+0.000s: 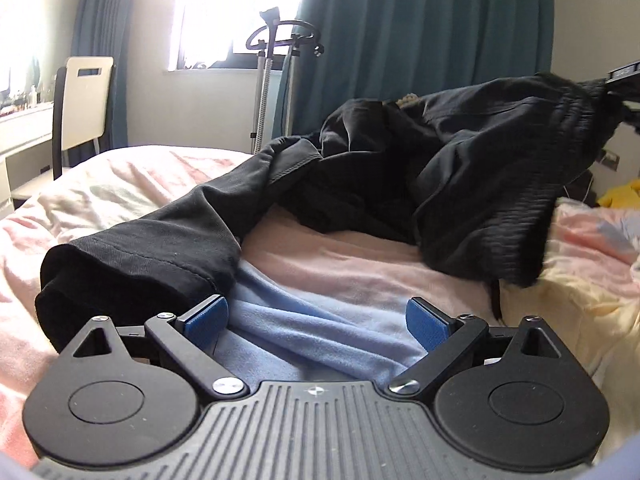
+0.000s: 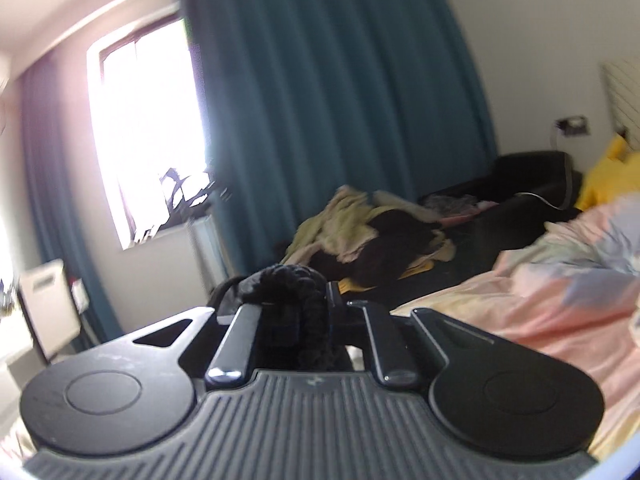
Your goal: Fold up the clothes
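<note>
Blue pads spread wide on the left gripper (image 1: 316,320), nothing pinched between them — under the gap lies only a pale blue patch of the bedcover (image 1: 328,276). Just beside its left pad (image 1: 202,322) sits the cuffed end of a black garment's leg (image 1: 132,256), flat on the bed. Follow that black garment (image 1: 400,160) away from the camera and it bunches up mid-bed, then climbs toward the upper right edge of the left view, where a ribbed band of it hangs from a dark piece of hardware that I take to be the other tool.

Over on the right gripper (image 2: 296,312), the jaws are drawn in tight on a wad of ribbed black fabric (image 2: 296,296) — clamped and held up off the bedcover. Past it, a heap of pale and dark clothes (image 2: 372,232) waits on a dark surface. Behind everything, teal curtains (image 2: 332,100) and a bright window (image 2: 144,128).
</note>
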Motion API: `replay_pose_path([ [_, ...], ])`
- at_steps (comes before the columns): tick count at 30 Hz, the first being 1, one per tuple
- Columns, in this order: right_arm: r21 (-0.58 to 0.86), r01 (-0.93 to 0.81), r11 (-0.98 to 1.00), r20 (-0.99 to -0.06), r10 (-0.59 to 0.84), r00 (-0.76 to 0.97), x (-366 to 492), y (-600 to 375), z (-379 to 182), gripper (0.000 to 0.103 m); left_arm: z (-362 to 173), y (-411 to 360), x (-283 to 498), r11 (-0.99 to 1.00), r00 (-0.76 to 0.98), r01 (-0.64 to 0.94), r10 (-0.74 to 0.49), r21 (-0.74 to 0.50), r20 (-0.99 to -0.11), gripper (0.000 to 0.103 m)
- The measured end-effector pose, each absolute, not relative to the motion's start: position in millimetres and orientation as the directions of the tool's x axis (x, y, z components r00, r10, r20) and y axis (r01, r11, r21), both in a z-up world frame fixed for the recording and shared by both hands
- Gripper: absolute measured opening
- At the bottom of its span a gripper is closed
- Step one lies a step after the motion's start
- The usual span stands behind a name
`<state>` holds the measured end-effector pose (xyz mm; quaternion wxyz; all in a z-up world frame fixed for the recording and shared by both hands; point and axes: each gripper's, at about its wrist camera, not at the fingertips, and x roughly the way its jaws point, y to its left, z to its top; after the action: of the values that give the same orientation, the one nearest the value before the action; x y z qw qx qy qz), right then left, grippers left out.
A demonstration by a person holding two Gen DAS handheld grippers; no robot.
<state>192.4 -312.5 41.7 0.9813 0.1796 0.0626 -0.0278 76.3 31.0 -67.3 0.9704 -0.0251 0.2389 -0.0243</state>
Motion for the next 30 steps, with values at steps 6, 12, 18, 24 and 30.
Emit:
replay_pose_path([
  [6, 0.468, 0.164, 0.868, -0.129, -0.116, 0.985, 169.9, -409.4, 14.4, 0.010, -72.3, 18.2, 78.4, 0.998, 0.878, 0.059, -0.051, 0.002, -0.476, 0.097],
  [12, 0.620, 0.280, 0.733, -0.244, -0.159, 0.957, 171.9, -491.0, -60.3, 0.010, -81.7, 4.8, 82.7, 0.996, 0.877, 0.067, -0.032, 0.057, -0.479, 0.097],
  [18, 0.563, 0.351, 0.748, -0.353, -0.167, 0.921, 194.3, -507.4, -111.4, 0.011, -91.3, -4.4, 93.1, 0.993, 0.857, 0.071, -0.010, 0.098, -0.516, 0.097],
  [24, 0.595, 0.403, 0.696, -0.433, -0.146, 0.890, 195.1, -523.7, -158.5, 0.011, -96.4, -14.8, 96.5, 0.986, 0.853, 0.090, -0.002, 0.142, -0.522, 0.097],
  [30, 0.582, 0.415, 0.699, -0.443, -0.156, 0.883, 187.9, -515.8, -148.3, 0.015, -93.2, -22.4, 90.1, 0.983, 0.868, 0.103, -0.014, 0.151, -0.497, 0.097],
])
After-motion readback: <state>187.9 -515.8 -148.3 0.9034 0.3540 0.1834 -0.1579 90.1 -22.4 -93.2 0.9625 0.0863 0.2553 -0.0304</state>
